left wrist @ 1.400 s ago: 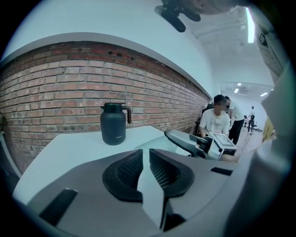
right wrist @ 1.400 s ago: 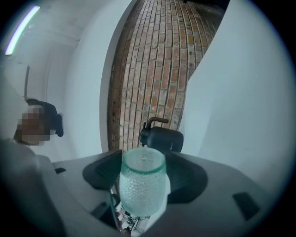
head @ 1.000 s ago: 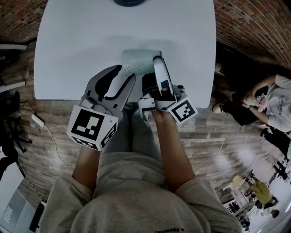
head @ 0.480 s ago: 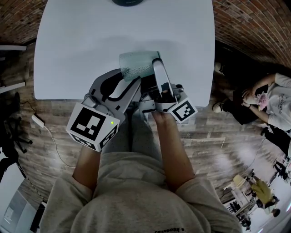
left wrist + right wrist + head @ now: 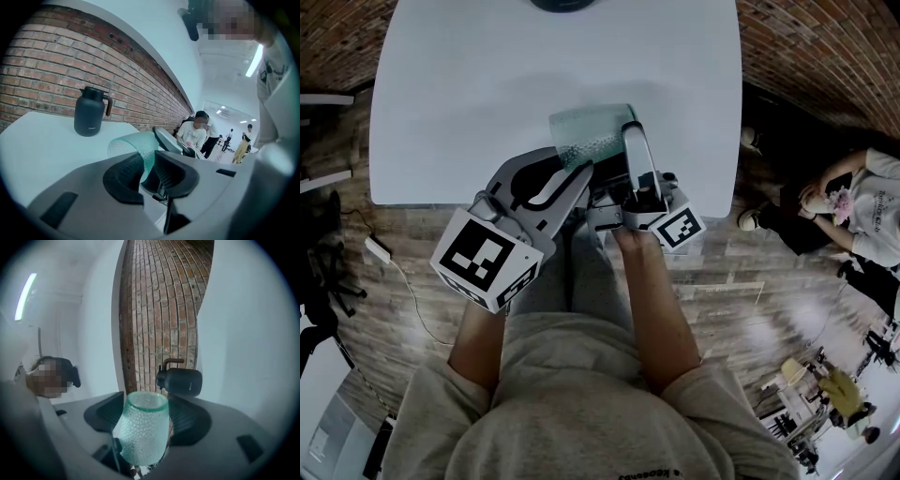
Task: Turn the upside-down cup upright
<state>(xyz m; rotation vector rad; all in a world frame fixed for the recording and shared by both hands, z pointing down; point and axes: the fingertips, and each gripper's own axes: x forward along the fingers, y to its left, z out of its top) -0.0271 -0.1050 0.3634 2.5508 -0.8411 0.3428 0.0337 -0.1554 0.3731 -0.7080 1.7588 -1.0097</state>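
While the right gripper [image 5: 146, 404] clamps the green cup [image 5: 140, 434] sideways between its jaws, the left gripper [image 5: 148, 164] pinches that cup's wall at the rim; a dark jug [image 5: 89, 113] stands beyond both.

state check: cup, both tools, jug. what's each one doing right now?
cup: off the table, tipped about sideways, not yet upright.
right tool: shut on cup.
left tool: jaws either side of the cup's wall; clamped or not, unclear.
jug: upright on the table, lid on.
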